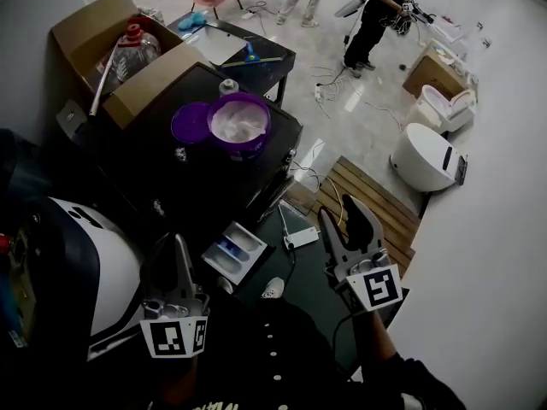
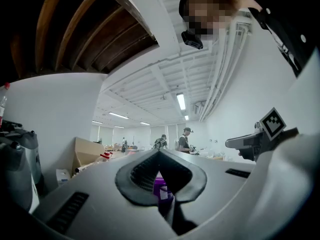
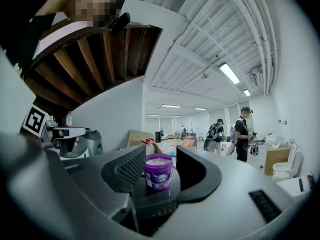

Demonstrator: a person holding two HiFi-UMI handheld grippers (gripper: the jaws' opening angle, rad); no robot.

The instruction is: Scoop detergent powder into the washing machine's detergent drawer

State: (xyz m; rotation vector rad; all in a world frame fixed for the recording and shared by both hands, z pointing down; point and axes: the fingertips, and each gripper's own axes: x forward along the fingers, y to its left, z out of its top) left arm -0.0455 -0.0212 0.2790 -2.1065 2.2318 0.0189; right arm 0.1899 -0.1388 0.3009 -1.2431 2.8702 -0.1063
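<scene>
In front of the black washer [image 1: 171, 182], left tongs [image 1: 179, 244] pressed together, right tongs [image 1: 338, 210] spread, both empty.

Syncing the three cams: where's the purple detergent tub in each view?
Head view: purple tub sits upper centre, open, with white powder showing.
Left gripper view: low centre, only a sliver shows past the jaws.
Right gripper view: low centre, framed between the jaws.
Shared landmark: cardboard box, left of the tub in all three.
</scene>
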